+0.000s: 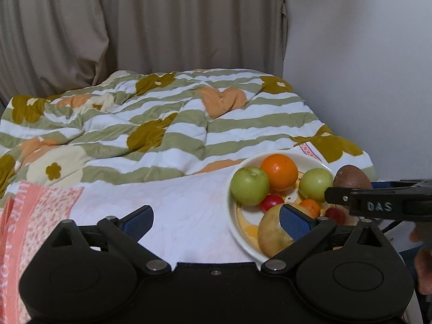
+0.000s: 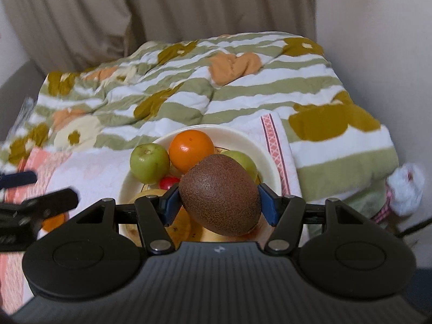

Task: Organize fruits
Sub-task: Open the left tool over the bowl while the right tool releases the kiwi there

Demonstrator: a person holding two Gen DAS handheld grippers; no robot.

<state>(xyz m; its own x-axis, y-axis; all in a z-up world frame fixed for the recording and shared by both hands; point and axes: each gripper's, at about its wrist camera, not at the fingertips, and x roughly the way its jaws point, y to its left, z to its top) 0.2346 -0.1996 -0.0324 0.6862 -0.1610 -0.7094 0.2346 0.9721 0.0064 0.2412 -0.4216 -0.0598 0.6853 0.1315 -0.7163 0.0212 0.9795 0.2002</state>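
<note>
A white plate [image 1: 235, 216] [image 2: 259, 145] on the bed holds an orange [image 1: 279, 171] [image 2: 191, 149], two green apples [image 1: 249, 185] [image 1: 316, 183], small red fruits [image 1: 271, 202], a small orange fruit [image 1: 310, 206] and a yellowish pear [image 1: 271, 232]. My right gripper [image 2: 220, 202] is shut on a brown kiwi [image 2: 220, 194] and holds it above the plate's near side; the kiwi also shows in the left wrist view [image 1: 351, 178]. My left gripper [image 1: 216, 218] is open and empty, left of the plate, its right finger [image 1: 295, 222] in front of the pear.
A white towel [image 1: 175, 202] lies under the plate on a striped floral quilt [image 1: 162, 124]. A pink patterned cloth [image 1: 35, 216] lies at the left. Beige curtains [image 1: 135, 27] and a white wall [image 1: 364, 54] stand behind the bed.
</note>
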